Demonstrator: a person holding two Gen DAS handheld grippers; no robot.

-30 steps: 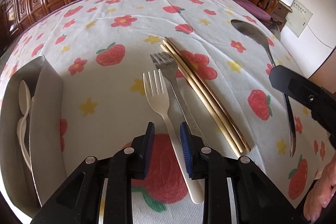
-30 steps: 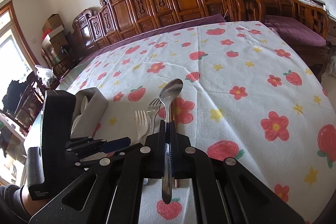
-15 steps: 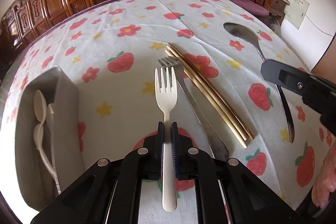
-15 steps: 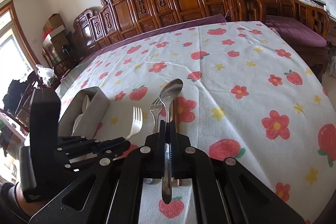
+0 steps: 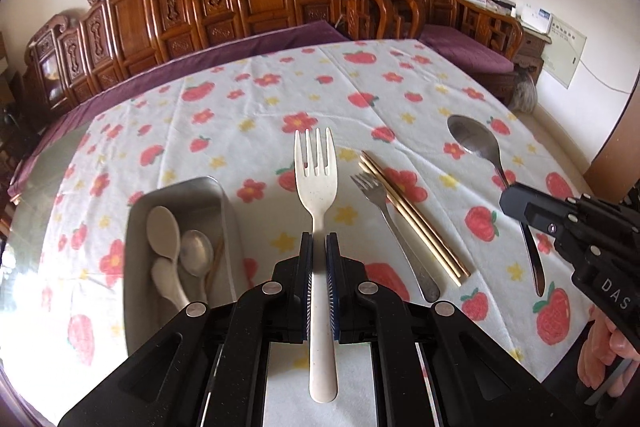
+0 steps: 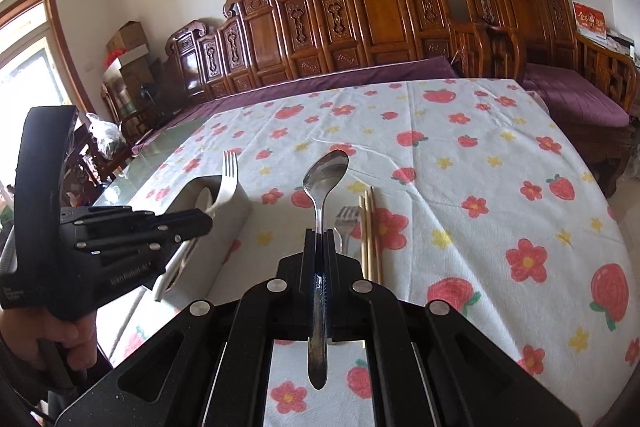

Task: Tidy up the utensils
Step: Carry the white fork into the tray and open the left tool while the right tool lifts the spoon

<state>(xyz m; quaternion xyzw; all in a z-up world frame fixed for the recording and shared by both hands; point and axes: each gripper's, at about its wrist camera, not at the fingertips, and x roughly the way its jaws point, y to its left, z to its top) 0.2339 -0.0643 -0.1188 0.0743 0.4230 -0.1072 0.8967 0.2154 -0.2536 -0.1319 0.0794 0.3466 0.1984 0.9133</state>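
My left gripper (image 5: pixel 319 247) is shut on a cream plastic fork (image 5: pixel 316 179) and holds it above the table, tines forward. My right gripper (image 6: pixel 319 241) is shut on a metal spoon (image 6: pixel 325 173) and holds it in the air; the spoon also shows in the left wrist view (image 5: pixel 476 143). A metal tray (image 5: pixel 138 227) at the left holds two cream spoons (image 5: pixel 162 231), a metal spoon (image 5: pixel 196 253) and thin sticks. A metal fork (image 5: pixel 394 235) and wooden chopsticks (image 5: pixel 412 219) lie on the flowered cloth between the grippers.
The table carries a white cloth with strawberries and flowers (image 6: pixel 460 167). Carved wooden benches with purple cushions (image 6: pixel 380 27) stand behind it. The table's right edge (image 5: pixel 560 155) drops to the floor.
My left gripper closed on the cream fork and lifted it off the cloth, then tilted up and moved toward the tray. My right gripper kept holding the metal spoon almost still.
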